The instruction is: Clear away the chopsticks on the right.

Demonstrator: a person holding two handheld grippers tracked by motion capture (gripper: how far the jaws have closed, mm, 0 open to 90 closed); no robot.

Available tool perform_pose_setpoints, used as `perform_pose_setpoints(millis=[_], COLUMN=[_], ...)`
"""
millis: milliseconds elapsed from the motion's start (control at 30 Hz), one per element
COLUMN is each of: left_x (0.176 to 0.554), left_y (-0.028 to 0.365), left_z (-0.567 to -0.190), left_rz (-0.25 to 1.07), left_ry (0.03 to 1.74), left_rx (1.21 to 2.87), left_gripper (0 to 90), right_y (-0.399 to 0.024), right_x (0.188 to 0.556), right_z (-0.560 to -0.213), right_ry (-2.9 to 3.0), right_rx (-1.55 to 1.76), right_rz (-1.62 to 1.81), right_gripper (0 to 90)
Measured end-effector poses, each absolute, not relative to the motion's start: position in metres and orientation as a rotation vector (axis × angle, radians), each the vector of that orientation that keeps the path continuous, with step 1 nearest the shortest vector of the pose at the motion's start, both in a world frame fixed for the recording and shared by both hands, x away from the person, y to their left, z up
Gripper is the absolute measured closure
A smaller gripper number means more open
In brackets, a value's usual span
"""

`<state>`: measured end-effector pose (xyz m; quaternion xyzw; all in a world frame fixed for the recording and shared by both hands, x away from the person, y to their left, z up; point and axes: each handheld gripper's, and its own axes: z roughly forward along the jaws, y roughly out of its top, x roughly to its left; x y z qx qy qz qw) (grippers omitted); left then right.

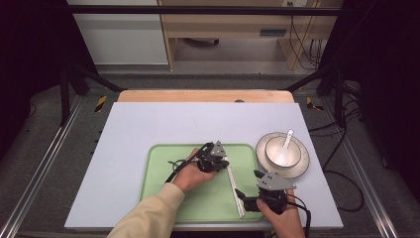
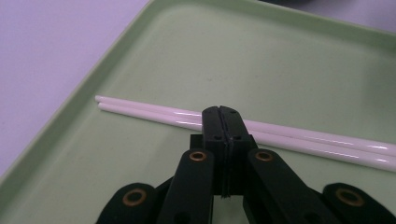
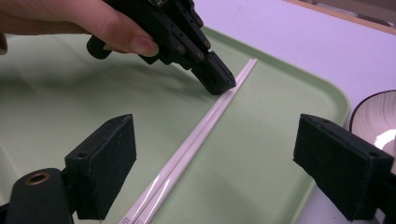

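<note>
right gripper [image 1: 241, 194] sits nearest, low over the green tray [image 1: 163, 171], fingers spread wide either side of the white chopsticks [image 1: 235, 189] without contact. left gripper [image 1: 227, 164] fingers are pressed together, tip at the chopsticks' far end. spoon [image 1: 284, 148] rests in bowl [image 1: 283, 151] on plate [image 1: 302, 167], on the desk [image 1: 138, 124] beside the tray.
</note>
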<state>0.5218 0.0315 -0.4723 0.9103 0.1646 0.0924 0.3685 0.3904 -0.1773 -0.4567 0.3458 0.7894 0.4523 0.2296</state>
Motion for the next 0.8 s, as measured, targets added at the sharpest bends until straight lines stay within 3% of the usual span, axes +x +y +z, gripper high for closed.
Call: perform_pose_setpoints(millis=[800], left_x=[0.523], left_y=[0.003], left_z=[-0.473], left_rz=[0.203], left_ry=[0.307], left_rx=[2.348], left_gripper=[89.7], right_y=[-0.177], right_x=[0.390], right_z=[-0.460], right_ry=[2.222], right_rx=[0.965], right_rz=[1.227], right_gripper=[13.8])
